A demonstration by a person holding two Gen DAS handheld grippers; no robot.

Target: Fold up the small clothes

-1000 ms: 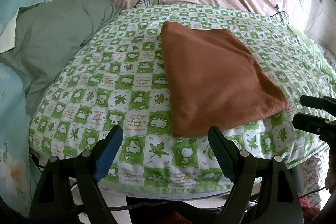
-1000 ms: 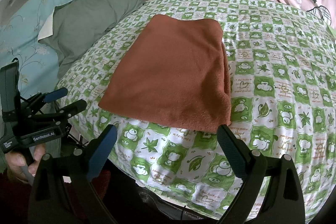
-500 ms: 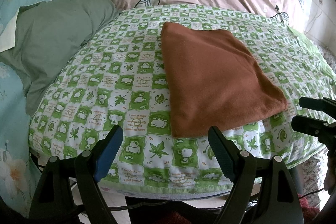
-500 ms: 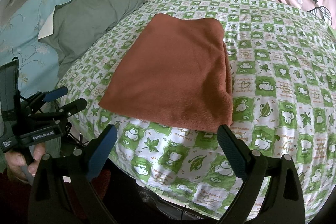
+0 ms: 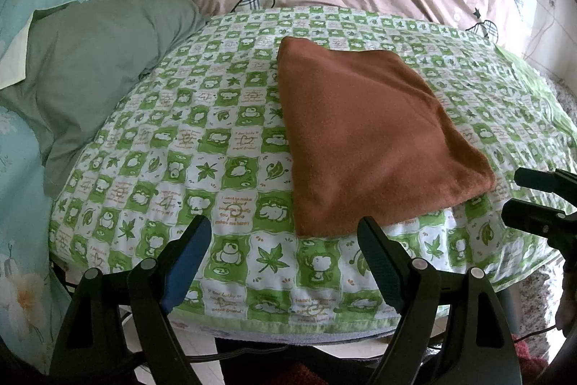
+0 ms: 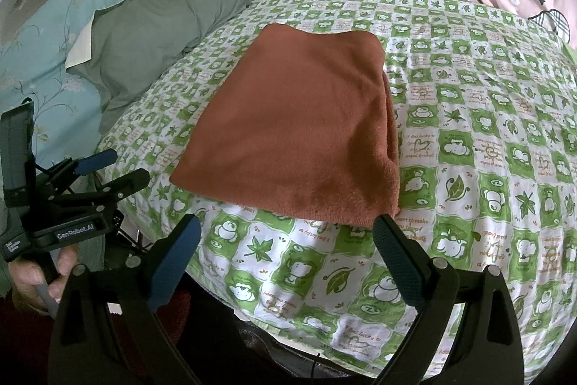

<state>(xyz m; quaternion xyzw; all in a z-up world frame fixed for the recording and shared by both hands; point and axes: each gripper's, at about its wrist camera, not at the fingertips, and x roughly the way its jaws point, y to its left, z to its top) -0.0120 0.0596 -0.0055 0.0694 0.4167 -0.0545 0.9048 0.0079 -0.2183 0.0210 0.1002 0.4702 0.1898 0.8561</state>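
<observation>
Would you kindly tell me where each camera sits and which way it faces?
Left wrist: on the left gripper at the bed's near edge, looking down over the folded brown cloth; own open fingers below, right gripper at right.
Right wrist: on the right gripper, same aim; own open fingers below, left gripper and a hand at left.
Shared: cloth, green checked cover, grey pillow.

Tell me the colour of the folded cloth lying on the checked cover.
Rust orange, plain, no print. The folded cloth shows best in the right wrist view.
</observation>
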